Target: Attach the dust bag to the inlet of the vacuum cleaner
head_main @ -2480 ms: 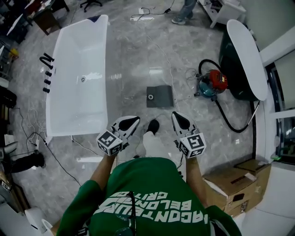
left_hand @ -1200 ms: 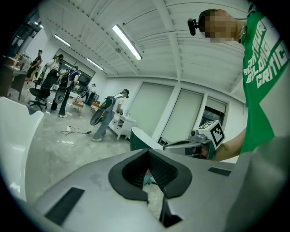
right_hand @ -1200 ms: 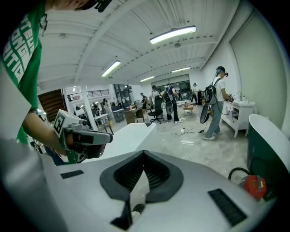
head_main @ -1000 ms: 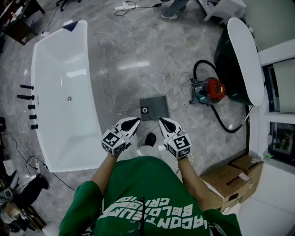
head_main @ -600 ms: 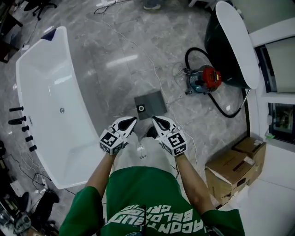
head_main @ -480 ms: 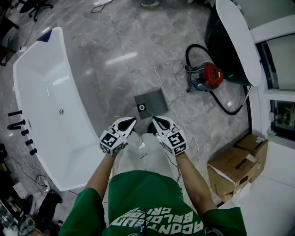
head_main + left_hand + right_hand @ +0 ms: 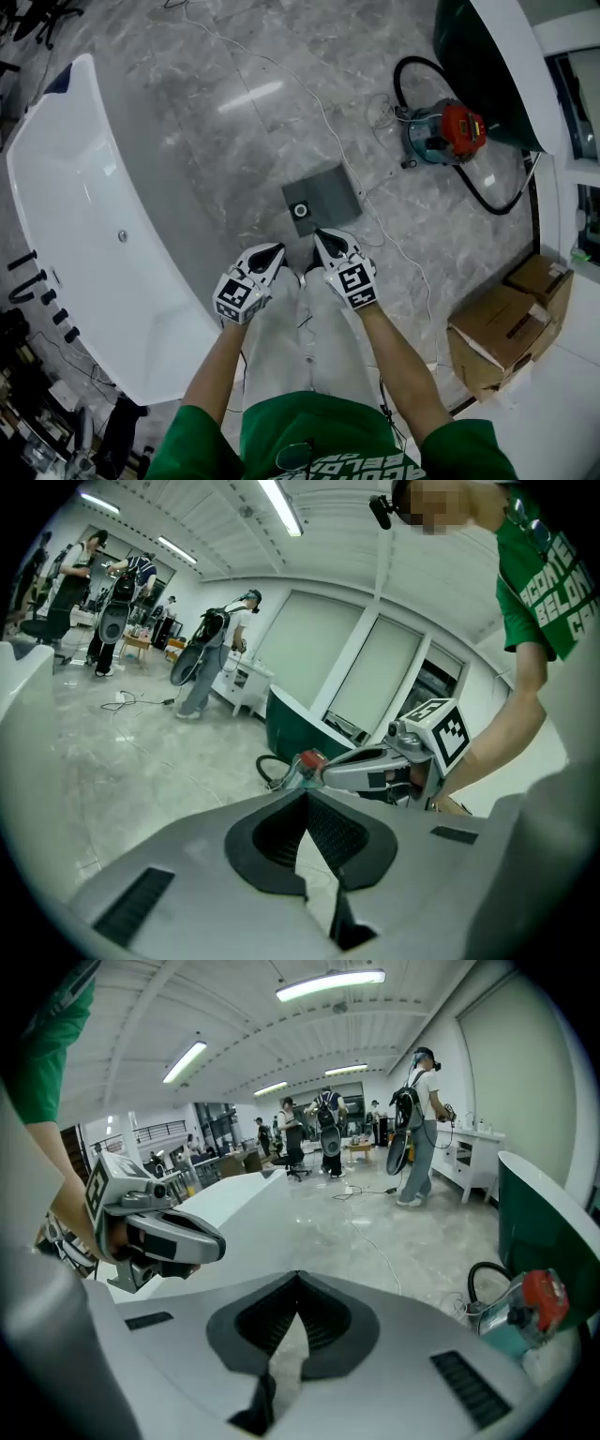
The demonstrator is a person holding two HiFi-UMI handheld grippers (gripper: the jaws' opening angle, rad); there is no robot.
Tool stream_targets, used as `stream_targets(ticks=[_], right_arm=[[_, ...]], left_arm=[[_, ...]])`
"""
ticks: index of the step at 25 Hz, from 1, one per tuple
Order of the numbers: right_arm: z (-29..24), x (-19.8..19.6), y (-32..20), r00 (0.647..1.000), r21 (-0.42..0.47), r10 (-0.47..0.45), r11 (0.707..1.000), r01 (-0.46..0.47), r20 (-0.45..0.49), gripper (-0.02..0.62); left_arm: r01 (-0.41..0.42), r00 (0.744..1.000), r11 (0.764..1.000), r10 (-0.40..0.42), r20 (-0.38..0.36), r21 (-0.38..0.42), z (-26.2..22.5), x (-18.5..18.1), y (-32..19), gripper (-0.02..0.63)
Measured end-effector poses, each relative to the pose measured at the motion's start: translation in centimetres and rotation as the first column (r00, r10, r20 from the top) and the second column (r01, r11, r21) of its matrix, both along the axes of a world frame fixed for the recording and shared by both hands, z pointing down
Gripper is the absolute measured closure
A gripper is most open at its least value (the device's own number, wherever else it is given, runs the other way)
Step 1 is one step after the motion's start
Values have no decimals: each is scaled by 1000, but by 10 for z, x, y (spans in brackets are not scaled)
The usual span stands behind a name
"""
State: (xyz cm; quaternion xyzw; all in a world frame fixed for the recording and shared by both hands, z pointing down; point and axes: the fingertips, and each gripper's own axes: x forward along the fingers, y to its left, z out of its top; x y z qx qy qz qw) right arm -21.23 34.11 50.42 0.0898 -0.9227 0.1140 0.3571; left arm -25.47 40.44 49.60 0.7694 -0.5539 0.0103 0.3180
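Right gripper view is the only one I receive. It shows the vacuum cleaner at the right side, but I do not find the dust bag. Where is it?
Observer: In the head view the dust bag lies flat on the floor, just ahead of the right gripper, with its round opening facing up.
Operator: Does the left gripper hold something?
Observer: No. The left gripper view shows the left gripper with its fingers together and nothing between them.
Operator: Is something else on the floor at my right side?
Observer: Yes. Cardboard boxes stand to the right of the person's right arm.
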Motion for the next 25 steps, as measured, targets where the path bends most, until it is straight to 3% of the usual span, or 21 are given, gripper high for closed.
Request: stream_targets(ticks=[13,19,25], right_arm=[[220,20,-20,995,-18,90,996,-91,-45,588],[312,23,-11,992,-35,98,994,-101,-82,588],[418,26,5,991,-13,89,996,-91,-97,588]], left_arm=[[-7,999,996,11,50,-92,209,14,-43,603],[-104,993,987,111,51,-121,307,19,-48,603],[-199,976,975,207,74,-99,399,22,-63,603]])
